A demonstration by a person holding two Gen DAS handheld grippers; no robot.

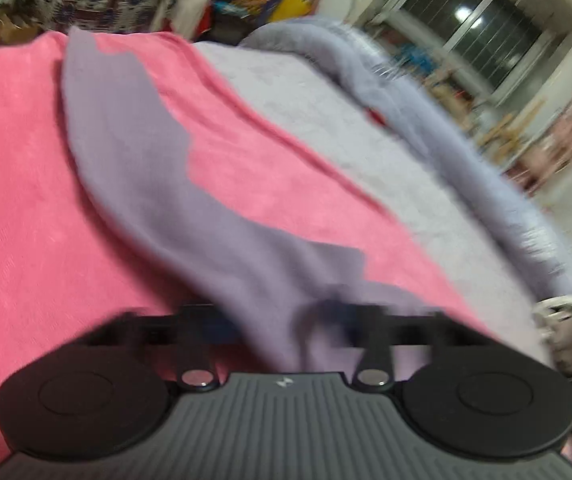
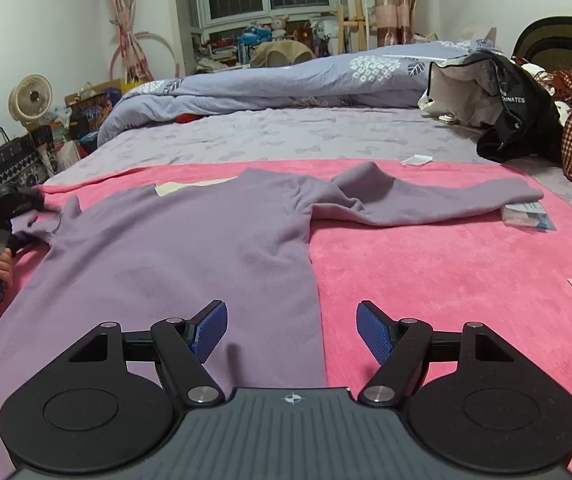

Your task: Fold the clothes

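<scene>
The right gripper [image 2: 292, 330] hovers with jaws spread wide and empty over the lower hem of a lilac sweater [image 2: 189, 248] — the garment's long axis runs straight ahead across the pink blanket [image 2: 446, 272] on the bed. The left gripper [image 1: 286, 332] has its jaws closed on sweater cloth at the far left edge — 1 sleeve [image 2: 426, 200] trails right.

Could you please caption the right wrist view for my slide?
Open right claw hovers over a purple top spread on pink blanket.
</scene>
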